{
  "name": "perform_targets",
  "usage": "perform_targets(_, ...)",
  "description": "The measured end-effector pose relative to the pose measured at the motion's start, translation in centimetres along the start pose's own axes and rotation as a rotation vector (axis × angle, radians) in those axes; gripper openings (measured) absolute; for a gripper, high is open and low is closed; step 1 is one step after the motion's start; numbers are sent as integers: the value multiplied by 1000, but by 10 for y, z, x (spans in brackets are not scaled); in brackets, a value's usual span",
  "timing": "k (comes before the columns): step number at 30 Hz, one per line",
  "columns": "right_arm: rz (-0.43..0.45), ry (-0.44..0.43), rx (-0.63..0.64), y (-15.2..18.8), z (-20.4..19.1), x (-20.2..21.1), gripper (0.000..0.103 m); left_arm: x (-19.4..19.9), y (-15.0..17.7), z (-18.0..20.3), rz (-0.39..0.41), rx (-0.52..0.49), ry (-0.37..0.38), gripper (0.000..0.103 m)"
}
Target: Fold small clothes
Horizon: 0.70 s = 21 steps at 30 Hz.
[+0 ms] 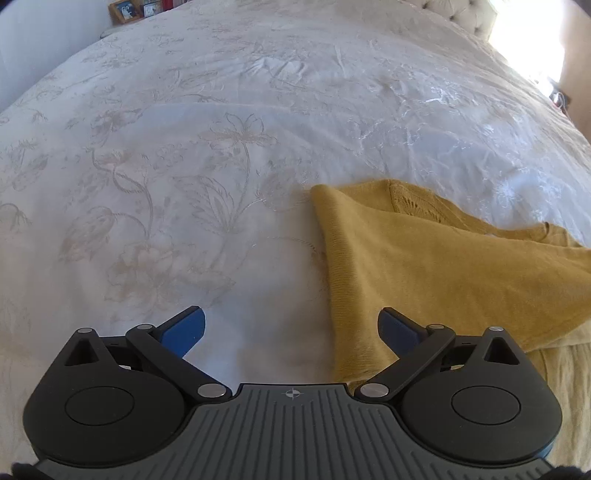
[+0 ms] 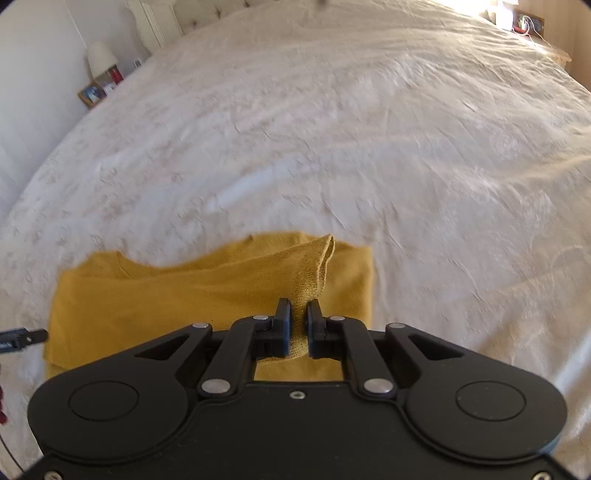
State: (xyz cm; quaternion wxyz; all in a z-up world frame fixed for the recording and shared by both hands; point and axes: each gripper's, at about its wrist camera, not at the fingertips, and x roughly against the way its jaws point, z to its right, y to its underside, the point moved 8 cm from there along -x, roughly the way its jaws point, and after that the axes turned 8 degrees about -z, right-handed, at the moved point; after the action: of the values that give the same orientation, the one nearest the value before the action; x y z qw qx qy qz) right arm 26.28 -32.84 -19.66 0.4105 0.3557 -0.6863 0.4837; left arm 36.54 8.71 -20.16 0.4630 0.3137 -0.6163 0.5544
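Observation:
A mustard-yellow knit garment [image 1: 436,269] lies on the white floral bedspread [image 1: 184,166], partly folded over itself. My left gripper [image 1: 291,326] is open and empty, low over the garment's left edge; its right finger is over the cloth, its left finger over bare bedspread. In the right wrist view the garment [image 2: 155,295] spreads to the left and ahead. My right gripper [image 2: 298,317] is shut on a raised fold of the yellow garment, and the pinched cloth stands up ahead of the fingers. The left gripper's tip [image 2: 26,338] shows at the left edge.
The bed fills both views. A nightstand with picture frames [image 1: 127,10] stands beyond the far left corner. A lamp [image 2: 100,59] and frames [image 2: 92,94] stand at far left. A tufted headboard [image 1: 458,11] and bright window light lie at the far end.

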Motion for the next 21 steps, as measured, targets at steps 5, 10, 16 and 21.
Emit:
perform_targets(5,-45,7,-51,10,10,-17,16,1,-6,2,-1,-17,-17,101)
perform_targets(10,-26,-2,-25,10,3,-16,23,-10,-11,13,-11,-36,-14,101)
perform_targets(16,-69,114,-39,27,27,-26,38,-40,3,1,-126,-7,-82,103)
perform_targets(21,-39,151,-41,29,33,-13,55,-34,3,0,-123,-6,-70,102)
